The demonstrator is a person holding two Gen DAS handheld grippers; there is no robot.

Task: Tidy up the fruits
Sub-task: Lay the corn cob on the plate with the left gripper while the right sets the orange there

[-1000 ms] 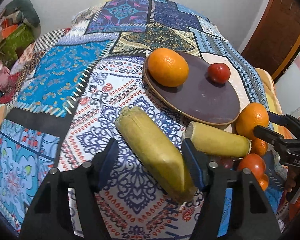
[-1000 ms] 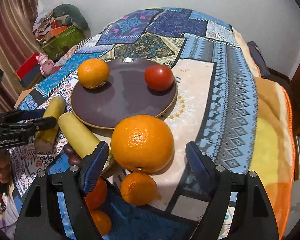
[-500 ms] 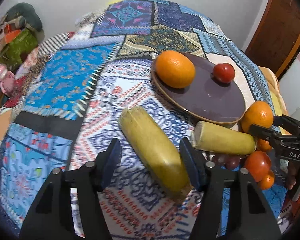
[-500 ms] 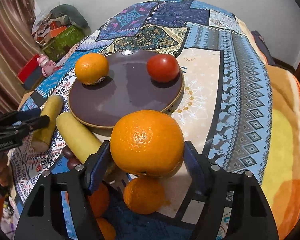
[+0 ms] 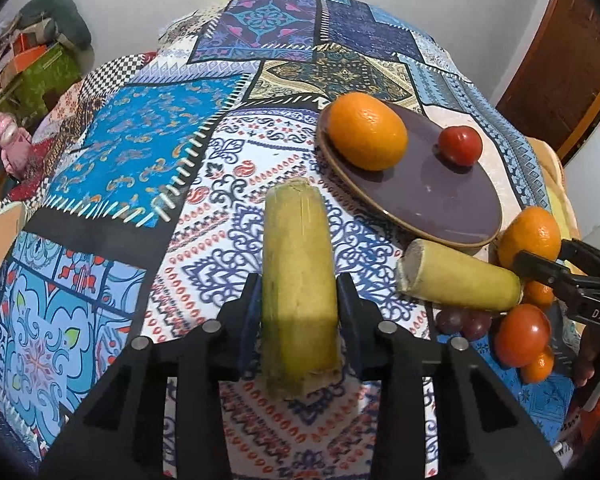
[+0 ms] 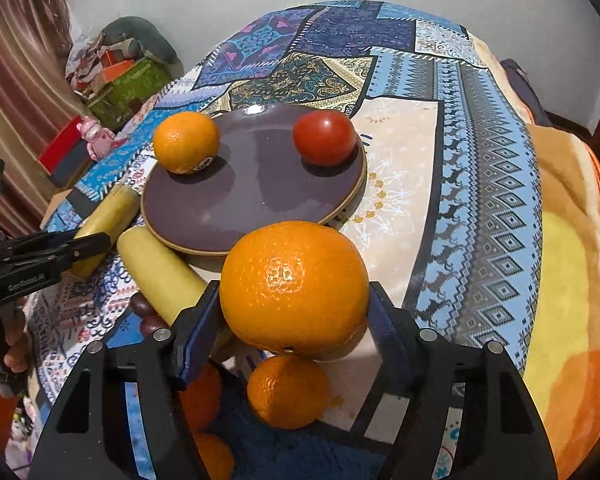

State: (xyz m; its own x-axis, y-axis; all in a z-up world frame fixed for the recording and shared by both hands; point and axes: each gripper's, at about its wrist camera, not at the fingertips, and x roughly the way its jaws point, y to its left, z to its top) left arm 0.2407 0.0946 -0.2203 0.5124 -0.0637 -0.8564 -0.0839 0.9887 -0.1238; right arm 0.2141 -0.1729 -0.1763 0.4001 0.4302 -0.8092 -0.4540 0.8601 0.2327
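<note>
My left gripper (image 5: 298, 312) is shut on a yellow banana piece (image 5: 298, 276) that points away over the patterned cloth. My right gripper (image 6: 294, 318) is shut on a large orange (image 6: 294, 286), lifted above a smaller orange (image 6: 288, 392). A purple plate (image 5: 428, 188) holds an orange (image 5: 366, 132) and a red tomato (image 5: 460, 146); the plate also shows in the right wrist view (image 6: 252, 196). A second banana piece (image 5: 458, 280) lies by the plate's near rim.
Dark grapes (image 5: 462, 320), a tomato (image 5: 522, 334) and small oranges (image 5: 538, 366) lie at the right of the left wrist view. The patchwork cloth (image 5: 140, 152) covers the rounded table. Boxes and clutter (image 6: 120, 76) stand beyond its far left edge.
Both grippers have closed: the left on the banana piece, which turned to point straight ahead, the right on the large orange, which has lifted off the cloth.
</note>
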